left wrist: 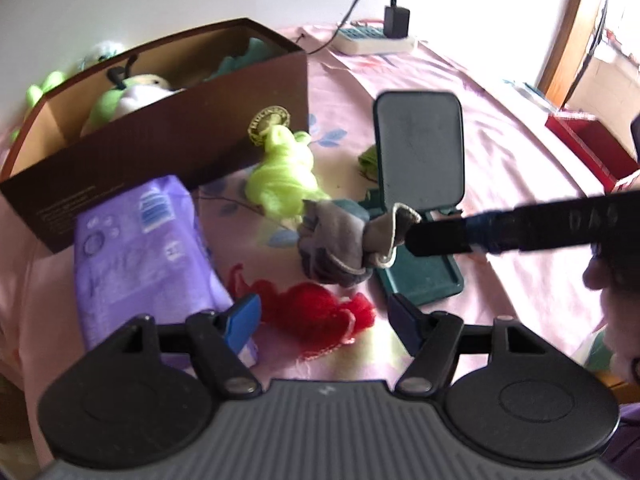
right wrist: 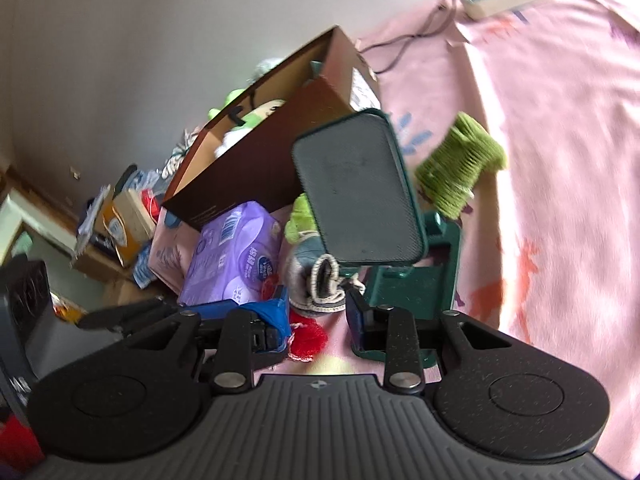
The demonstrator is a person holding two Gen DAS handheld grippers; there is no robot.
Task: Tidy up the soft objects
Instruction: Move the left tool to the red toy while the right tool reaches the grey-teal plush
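Observation:
A grey sock (left wrist: 332, 240) lies bunched on the pink cloth (left wrist: 500, 184), with its cuff raised. My right gripper (left wrist: 412, 236) comes in from the right and is shut on that cuff. In the right wrist view the sock (right wrist: 320, 284) sits just beyond the right gripper (right wrist: 318, 308). My left gripper (left wrist: 324, 316) stands open, low over a red knitted piece (left wrist: 316, 316) and not touching it. A neon-green soft toy (left wrist: 280, 172) lies against the brown box (left wrist: 160, 152), which holds several plush toys. An olive sock (right wrist: 460, 168) lies farther right.
A purple tissue pack (left wrist: 148, 248) lies at the left in front of the box. A dark green phone stand (left wrist: 420, 152) stands right behind the grey sock. A power strip with charger (left wrist: 376, 40) sits at the back, and a red box (left wrist: 588, 144) at the right edge.

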